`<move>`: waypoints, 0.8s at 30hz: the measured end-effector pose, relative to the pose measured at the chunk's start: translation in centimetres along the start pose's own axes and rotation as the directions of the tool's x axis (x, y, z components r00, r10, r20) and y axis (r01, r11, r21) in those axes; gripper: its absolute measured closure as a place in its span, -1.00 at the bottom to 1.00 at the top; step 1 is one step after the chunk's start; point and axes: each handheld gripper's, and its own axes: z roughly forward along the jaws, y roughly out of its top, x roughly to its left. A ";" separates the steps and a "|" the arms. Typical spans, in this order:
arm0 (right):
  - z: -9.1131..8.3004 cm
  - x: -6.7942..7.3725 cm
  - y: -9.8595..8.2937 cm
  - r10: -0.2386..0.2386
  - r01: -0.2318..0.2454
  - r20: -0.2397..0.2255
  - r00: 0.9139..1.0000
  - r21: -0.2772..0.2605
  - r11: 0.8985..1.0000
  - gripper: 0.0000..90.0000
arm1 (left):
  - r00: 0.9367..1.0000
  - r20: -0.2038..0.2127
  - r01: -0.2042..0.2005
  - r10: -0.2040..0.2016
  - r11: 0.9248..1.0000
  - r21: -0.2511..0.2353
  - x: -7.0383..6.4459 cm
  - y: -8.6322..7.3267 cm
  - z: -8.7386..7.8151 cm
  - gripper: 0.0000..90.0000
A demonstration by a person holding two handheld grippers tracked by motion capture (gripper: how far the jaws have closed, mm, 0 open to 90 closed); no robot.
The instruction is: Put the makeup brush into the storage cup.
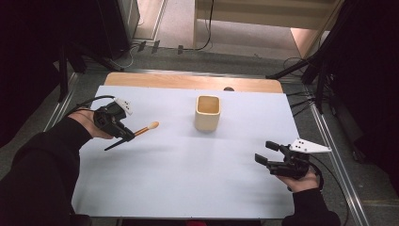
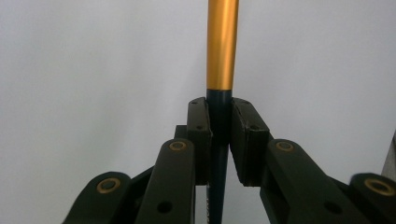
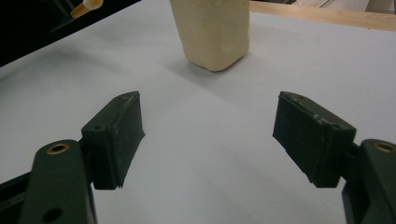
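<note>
Left tool [image 1: 126, 135] is clamped tight on a makeup brush [image 1: 141, 131], gripping its dark handle just below the gold ferrule, held above the counter [image 1: 188, 179] left of the cream cup [image 1: 207, 113]. Right tool [image 1: 266, 153] sits wide open, holding nothing, near the counter's right edge.

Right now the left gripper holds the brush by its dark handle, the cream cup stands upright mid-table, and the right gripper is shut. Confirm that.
One thing is wrong: the right gripper is open, its jaws wide apart over bare table, as the right gripper view shows. The left gripper does hold the brush by its dark handle, and the cream cup stands upright mid-table.
</note>
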 end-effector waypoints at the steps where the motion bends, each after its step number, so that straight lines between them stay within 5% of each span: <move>1: 0.0 0.0 0.0 -0.003 0.003 0.001 1.000 -0.001 1.000 -0.44 | 1.000 -0.001 0.004 -0.004 1.000 -0.011 -0.1 0.0 -0.1 0.77; 9: 0.0 0.0 0.0 -0.003 0.003 0.002 1.000 -0.004 1.000 -0.44 | 0.999 -0.027 0.029 -0.032 0.996 -0.086 -0.1 -0.8 -0.5 0.77; 15: 0.1 0.1 0.0 -0.005 0.005 -0.003 1.000 0.006 1.000 -0.45 | 0.996 -0.001 0.090 -0.091 0.979 -0.183 0.1 -1.6 -0.2 0.77; 18: 0.1 0.1 0.0 -0.005 0.005 -0.001 1.000 0.006 1.000 -0.44 | 0.995 -0.017 0.096 -0.101 0.976 -0.193 0.0 -2.0 0.0 0.77; 24: 0.1 0.0 0.0 -0.002 0.002 0.001 1.000 0.005 1.000 -0.44 | 0.991 -0.038 0.110 -0.127 0.948 -0.298 -0.4 -2.7 -0.1 0.77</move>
